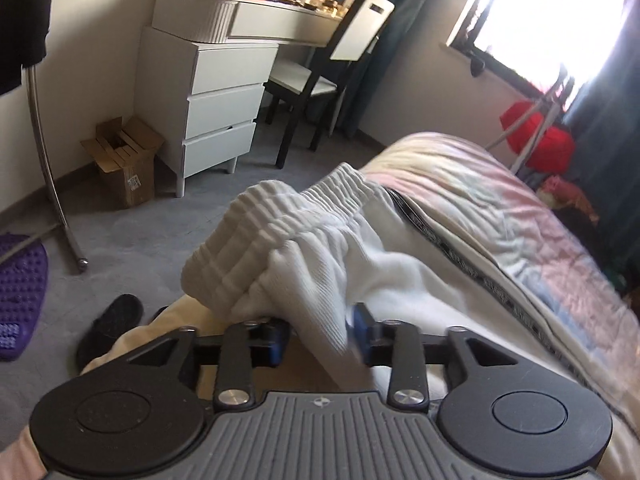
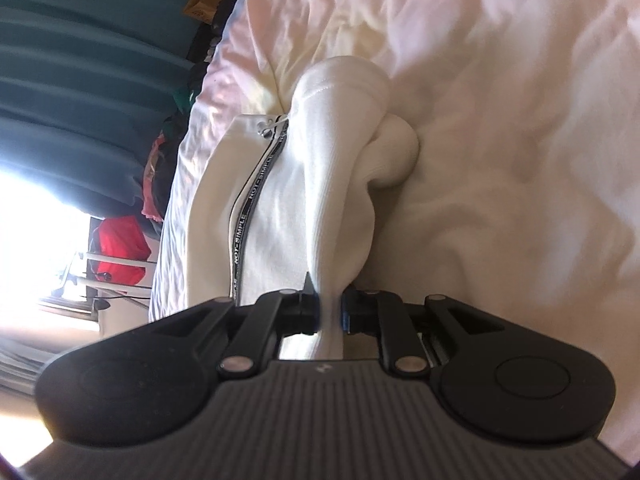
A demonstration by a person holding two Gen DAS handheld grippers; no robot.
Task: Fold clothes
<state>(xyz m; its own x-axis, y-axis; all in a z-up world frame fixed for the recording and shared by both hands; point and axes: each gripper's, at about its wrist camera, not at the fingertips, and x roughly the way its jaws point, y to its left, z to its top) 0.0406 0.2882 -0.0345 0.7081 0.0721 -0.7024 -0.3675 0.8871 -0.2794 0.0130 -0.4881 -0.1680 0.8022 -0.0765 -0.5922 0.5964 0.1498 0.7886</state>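
Observation:
A pair of white ribbed socks [image 1: 280, 248] is held between both grippers above the bed. My left gripper [image 1: 320, 336] is shut on the cuff end, whose ribbed cuffs bunch up in front of it. My right gripper [image 2: 330, 314] is shut on the same white socks [image 2: 332, 168]; their toe end curls down onto the quilt. Beneath them lies a white garment [image 2: 216, 200] with a black lettered stripe [image 2: 256, 188], which also shows in the left wrist view [image 1: 460, 256].
The bed has a pastel pink and cream quilt [image 1: 500, 200]. Beside it stand a white chest of drawers [image 1: 208, 104], a chair [image 1: 320, 76], a cardboard box [image 1: 124, 160], a purple mat [image 1: 20, 296] and a metal rack leg [image 1: 52, 176]. Red fabric [image 1: 536, 136] sits by the window.

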